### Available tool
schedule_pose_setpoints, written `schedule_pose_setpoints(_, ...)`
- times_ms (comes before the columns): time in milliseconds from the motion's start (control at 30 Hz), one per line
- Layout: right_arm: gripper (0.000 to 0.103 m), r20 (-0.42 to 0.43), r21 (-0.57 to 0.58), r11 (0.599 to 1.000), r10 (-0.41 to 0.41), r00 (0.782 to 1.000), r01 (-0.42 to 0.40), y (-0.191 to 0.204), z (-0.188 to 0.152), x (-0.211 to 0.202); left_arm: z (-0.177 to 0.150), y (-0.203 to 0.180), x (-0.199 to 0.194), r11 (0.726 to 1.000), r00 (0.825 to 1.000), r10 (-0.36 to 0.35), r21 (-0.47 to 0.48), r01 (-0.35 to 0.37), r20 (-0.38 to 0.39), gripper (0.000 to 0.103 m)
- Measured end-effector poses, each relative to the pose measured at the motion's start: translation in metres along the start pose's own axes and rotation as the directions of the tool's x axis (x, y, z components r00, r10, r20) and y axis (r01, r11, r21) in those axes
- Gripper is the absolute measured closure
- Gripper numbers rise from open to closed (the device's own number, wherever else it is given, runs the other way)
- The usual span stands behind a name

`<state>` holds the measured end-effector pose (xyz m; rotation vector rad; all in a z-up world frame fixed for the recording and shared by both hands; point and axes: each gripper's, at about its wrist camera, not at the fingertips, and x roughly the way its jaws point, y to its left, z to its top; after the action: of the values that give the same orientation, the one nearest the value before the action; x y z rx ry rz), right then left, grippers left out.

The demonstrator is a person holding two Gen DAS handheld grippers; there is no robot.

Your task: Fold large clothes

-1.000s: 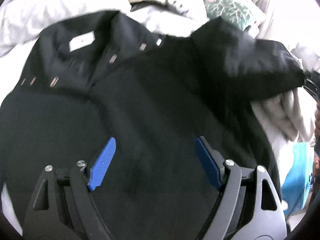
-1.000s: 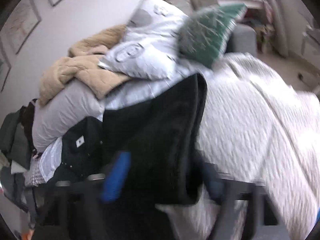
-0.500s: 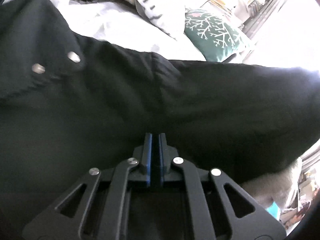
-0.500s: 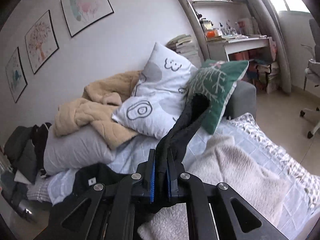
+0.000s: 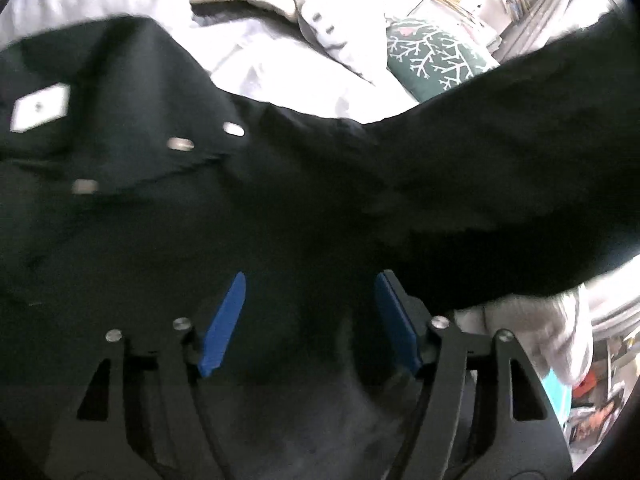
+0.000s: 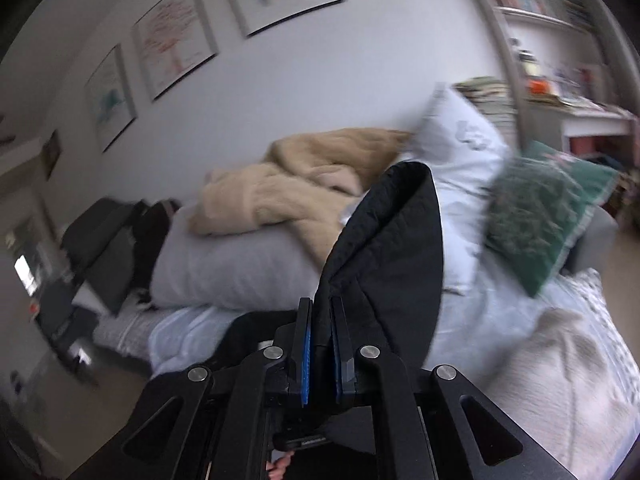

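Left fingers [image 5: 240, 288] are now spread apart over the black jacket [image 5: 248, 216] on the bed [image 6: 560, 360], clenched half a second ago. I'm keeping the right gripper [image 6: 320, 340] clamping its raised sleeve [image 6: 392, 240].

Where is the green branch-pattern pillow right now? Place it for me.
In the left wrist view the green pillow lies upper right, behind the black jacket; in the right wrist view it leans right of the white pillow.

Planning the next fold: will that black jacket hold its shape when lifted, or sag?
Probably sags: the black jacket droops in a soft curl above the right tongs. It likely bunches too, lying creased under the open left tongs. The quilted cloth looks grippy.
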<state>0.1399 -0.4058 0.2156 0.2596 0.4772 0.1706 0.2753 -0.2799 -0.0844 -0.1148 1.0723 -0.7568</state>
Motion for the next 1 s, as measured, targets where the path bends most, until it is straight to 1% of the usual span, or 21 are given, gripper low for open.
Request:
schedule_pose_setpoints(100,0.095,-0.051,-0.030,0.997,0.063,0.997,-0.064,0.038,-0.003,0.031,-0.007,0.027,-0.047,0.997,0.997,0.069,0.034,-0.070,0.026,0.025)
schedule_pose_setpoints(167,0.094,-0.088,-0.036,0.994,0.097,0.991,-0.101,0.058,-0.009,0.053,-0.011,0.049,-0.074,0.994,0.994,0.105,0.033,-0.106,0.044,0.024)
schedule_pose_setpoints(233,0.094,-0.135,-0.040,0.990,0.132,0.982,-0.138,0.081,-0.019,0.080,-0.018,0.078,-0.101,0.990,0.989,0.138,-0.003,-0.138,0.059,0.024)
schedule_pose_setpoints(300,0.093,-0.181,-0.044,0.984,0.160,0.971,-0.170,0.103,-0.031,0.108,-0.024,0.106,-0.122,0.988,0.986,0.146,-0.059,-0.142,0.075,0.024)
schedule_pose_setpoints(333,0.092,-0.209,-0.036,0.982,0.176,0.962,-0.188,0.112,-0.039,0.123,-0.028,0.124,-0.132,0.986,0.986,0.144,-0.103,-0.135,0.085,0.024)
schedule_pose_setpoints(367,0.090,-0.249,-0.017,0.976,0.207,0.946,-0.218,0.122,-0.048,0.141,-0.034,0.142,-0.141,0.982,0.987,0.134,-0.149,-0.120,0.093,0.024)
schedule_pose_setpoints(400,0.085,-0.296,0.006,0.970,0.233,0.926,-0.242,0.130,-0.058,0.157,-0.040,0.157,-0.147,0.977,0.987,0.125,-0.185,-0.106,0.097,0.024)
schedule_pose_setpoints(467,0.078,-0.340,0.029,0.967,0.247,0.907,-0.253,0.140,-0.070,0.173,-0.050,0.180,-0.157,0.966,0.988,0.114,-0.245,-0.085,0.104,0.024)
schedule_pose_setpoints(500,0.069,-0.349,0.029,0.969,0.238,0.906,-0.244,0.144,-0.075,0.177,-0.057,0.194,-0.162,0.957,0.988,0.107,-0.281,-0.073,0.109,0.024)
schedule_pose_setpoints(533,0.055,-0.344,0.030,0.973,0.226,0.912,-0.230,0.144,-0.078,0.178,-0.063,0.206,-0.166,0.946,0.988,0.097,-0.319,-0.054,0.119,0.024)
schedule_pose_setpoints(567,0.047,-0.333,0.034,0.975,0.220,0.917,-0.221,0.142,-0.080,0.176,-0.070,0.218,-0.168,0.934,0.987,0.085,-0.356,-0.032,0.134,0.024)
schedule_pose_setpoints(600,0.040,-0.319,0.043,0.978,0.208,0.924,-0.205,0.138,-0.082,0.175,-0.071,0.223,-0.168,0.927,0.987,0.078,-0.373,-0.020,0.141,0.024)
schedule_pose_setpoints(633,0.040,-0.310,0.056,0.981,0.196,0.930,-0.188,0.132,-0.084,0.174,-0.073,0.230,-0.166,0.917,0.988,0.069,-0.398,-0.008,0.139,0.024)
schedule_pose_setpoints(700,0.040,-0.292,0.085,0.986,0.159,0.943,-0.140,0.114,-0.089,0.170,-0.073,0.235,-0.160,0.908,0.990,0.060,-0.418,-0.001,0.127,0.024)
schedule_pose_setpoints(767,0.040,-0.281,0.117,0.990,0.104,0.954,-0.073,0.091,-0.095,0.168,-0.070,0.230,-0.150,0.915,0.990,0.065,-0.404,-0.010,0.122,0.024)
schedule_pose_setpoints(800,0.040,-0.283,0.129,0.991,0.072,0.956,-0.037,0.082,-0.100,0.169,-0.068,0.224,-0.141,0.924,0.992,0.076,-0.380,-0.030,0.105,0.024)
schedule_pose_setpoints(900,0.040,-0.289,0.157,0.984,-0.033,0.957,0.081,0.050,-0.118,0.167,-0.059,0.209,-0.114,0.941,0.993,0.112,-0.326,-0.090,0.049,0.025)
schedule_pose_setpoints(967,0.040,-0.285,0.175,0.974,-0.092,0.954,0.146,0.029,-0.133,0.163,-0.055,0.198,-0.099,0.945,0.987,0.154,-0.296,-0.137,0.035,0.040)
schedule_pose_setpoints(1000,0.040,-0.281,0.191,0.968,-0.107,0.954,0.165,0.018,-0.140,0.161,-0.053,0.192,-0.092,0.946,0.982,0.188,-0.275,-0.171,0.036,0.064)
